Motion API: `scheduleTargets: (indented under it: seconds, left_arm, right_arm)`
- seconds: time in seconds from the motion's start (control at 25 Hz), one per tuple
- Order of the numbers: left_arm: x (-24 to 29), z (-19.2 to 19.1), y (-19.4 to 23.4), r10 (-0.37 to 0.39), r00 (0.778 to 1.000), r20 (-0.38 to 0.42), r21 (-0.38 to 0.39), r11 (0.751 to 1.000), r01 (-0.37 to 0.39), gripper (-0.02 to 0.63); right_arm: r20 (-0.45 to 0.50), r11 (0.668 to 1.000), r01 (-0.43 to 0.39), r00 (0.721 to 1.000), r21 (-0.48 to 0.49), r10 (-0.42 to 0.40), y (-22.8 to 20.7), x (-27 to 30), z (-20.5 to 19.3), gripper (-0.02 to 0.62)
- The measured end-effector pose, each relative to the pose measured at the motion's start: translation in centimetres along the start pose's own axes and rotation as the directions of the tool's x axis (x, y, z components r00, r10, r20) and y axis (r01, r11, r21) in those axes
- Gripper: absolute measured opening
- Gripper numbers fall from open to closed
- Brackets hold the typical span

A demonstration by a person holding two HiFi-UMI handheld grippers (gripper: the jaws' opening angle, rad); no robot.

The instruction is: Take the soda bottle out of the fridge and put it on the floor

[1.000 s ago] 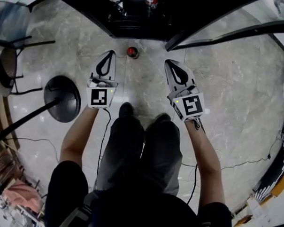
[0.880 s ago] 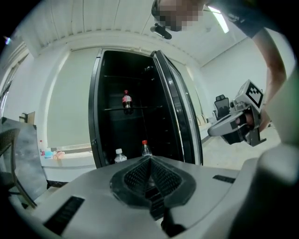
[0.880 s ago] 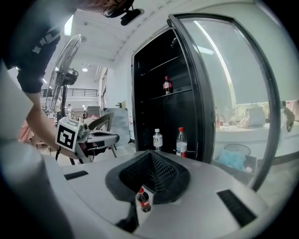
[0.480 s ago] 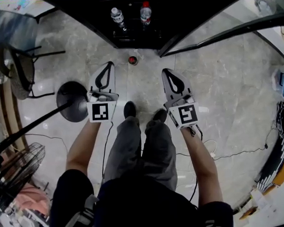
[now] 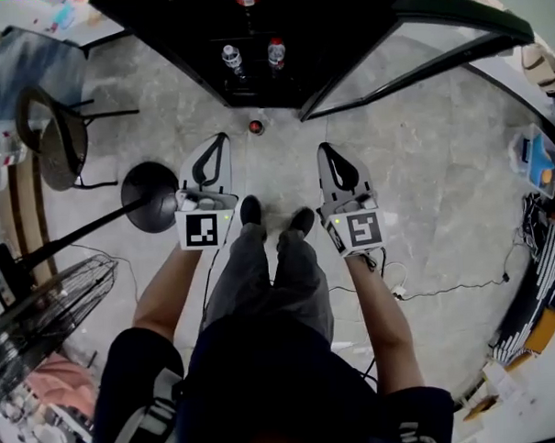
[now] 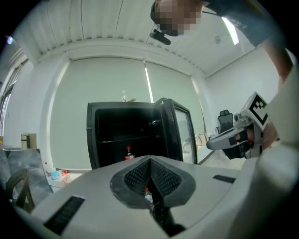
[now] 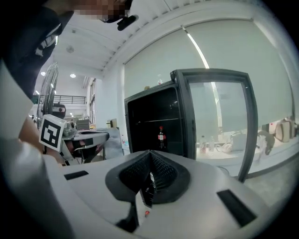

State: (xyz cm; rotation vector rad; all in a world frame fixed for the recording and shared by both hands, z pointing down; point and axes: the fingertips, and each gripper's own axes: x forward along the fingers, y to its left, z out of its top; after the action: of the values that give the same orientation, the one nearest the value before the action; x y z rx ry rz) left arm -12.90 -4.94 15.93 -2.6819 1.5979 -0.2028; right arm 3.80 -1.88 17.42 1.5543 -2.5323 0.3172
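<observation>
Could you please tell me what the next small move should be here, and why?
Probably open the right gripper and ease it toward the soda bottle on the fridge shelf. Both it and the left gripper are shut and empty, the door stands open, and that bottle is upright straight ahead. A red-capped bottle already stands on the floor.

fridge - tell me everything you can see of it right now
The fridge is a black, boxy cabinet standing upright on the pale stone-look floor, and its inside is dark. Its door, clear glass in a dark frame, is swung wide open on the right side as seen from the front. Inside, a thin shelf runs across, and a dark soda bottle with a red label stands upright below it. Lower down, two clear bottles stand side by side. Small items sit on top, too small to identify.
</observation>
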Motion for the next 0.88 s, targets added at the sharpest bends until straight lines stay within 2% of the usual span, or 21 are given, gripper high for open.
scheduleTargets:
  seconds: [0.12, 0.4, 0.88]
  left_arm:
    - [-0.9, 4.0, -0.5, -0.009, 1.0, 0.018, 0.004, 1.0, 0.009, 0.025]
    - [-2.8, 11.1, -1.7, -0.001, 0.999, 0.038, -0.013, 1.0, 0.001, 0.025]
    - [-5.5, 19.8, -3.5, -0.013, 0.997, 0.078, -0.037, 0.999, 0.016, 0.025]
  right_arm:
    - [0.012, 1.0, 0.026, 1.0, 0.014, -0.026, -0.1, -1.7, 3.3, 0.02]
    - [0.039, 0.998, 0.06, 0.997, -0.031, -0.059, 0.1, -6.1, 10.8, 0.02]
    - [0.097, 0.993, 0.105, 0.99, -0.049, -0.1, 0.3, -11.4, 20.0, 0.019]
